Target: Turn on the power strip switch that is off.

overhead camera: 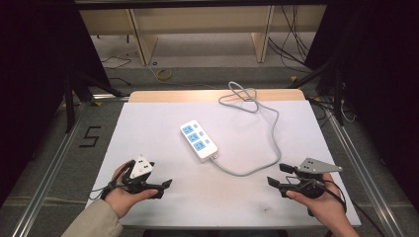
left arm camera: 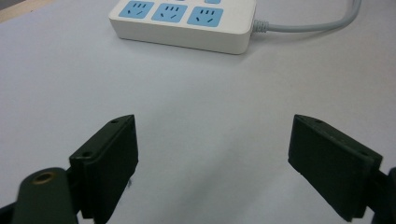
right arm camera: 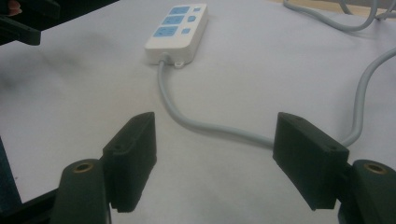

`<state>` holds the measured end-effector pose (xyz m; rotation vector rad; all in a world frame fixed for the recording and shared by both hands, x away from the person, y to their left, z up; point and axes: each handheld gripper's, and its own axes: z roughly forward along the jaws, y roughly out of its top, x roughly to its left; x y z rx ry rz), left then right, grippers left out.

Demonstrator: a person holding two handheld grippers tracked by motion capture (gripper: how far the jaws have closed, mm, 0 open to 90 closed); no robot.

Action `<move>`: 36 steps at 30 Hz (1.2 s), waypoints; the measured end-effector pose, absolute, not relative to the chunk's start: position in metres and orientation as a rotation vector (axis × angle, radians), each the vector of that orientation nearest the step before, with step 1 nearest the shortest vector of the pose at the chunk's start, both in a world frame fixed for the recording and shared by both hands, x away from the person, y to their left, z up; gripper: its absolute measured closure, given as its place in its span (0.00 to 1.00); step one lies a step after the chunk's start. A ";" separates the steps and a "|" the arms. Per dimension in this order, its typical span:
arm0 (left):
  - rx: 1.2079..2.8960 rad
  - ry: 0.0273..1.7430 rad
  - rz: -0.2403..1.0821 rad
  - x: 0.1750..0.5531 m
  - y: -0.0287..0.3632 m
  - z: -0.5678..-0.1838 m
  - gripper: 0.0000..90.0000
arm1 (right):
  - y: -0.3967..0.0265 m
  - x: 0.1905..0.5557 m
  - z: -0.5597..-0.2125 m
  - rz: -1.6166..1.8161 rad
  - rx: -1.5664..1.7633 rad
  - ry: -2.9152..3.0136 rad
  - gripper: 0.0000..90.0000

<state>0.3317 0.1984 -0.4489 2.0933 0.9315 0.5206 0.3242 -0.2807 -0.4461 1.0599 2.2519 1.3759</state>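
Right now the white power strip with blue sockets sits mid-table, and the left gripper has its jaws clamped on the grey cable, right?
Not quite. The power strip does sit mid-table, but the left gripper clamps nothing: the left gripper view shows its jaws standing wide apart over bare table. The grey cable lies untouched, running from the strip toward the right gripper.

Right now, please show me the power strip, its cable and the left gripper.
power strip (overhead camera: 198, 140): high view, white top face.
cable (right arm camera: 219, 129): right gripper view, grey middle stretch.
left gripper (left arm camera: 212, 144): left gripper view, midway between its open fingers.
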 end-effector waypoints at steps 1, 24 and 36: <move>2.097 0.931 0.525 0.332 0.198 -0.449 0.17 | -0.281 0.324 -0.446 1.375 1.060 2.251 0.34; 2.046 1.020 0.530 0.337 0.203 -0.431 1.00 | -0.279 0.324 -0.446 1.368 1.054 2.256 0.34; 2.049 1.039 0.546 0.346 0.198 -0.428 1.00 | -0.279 0.324 -0.447 1.362 1.059 2.261 0.34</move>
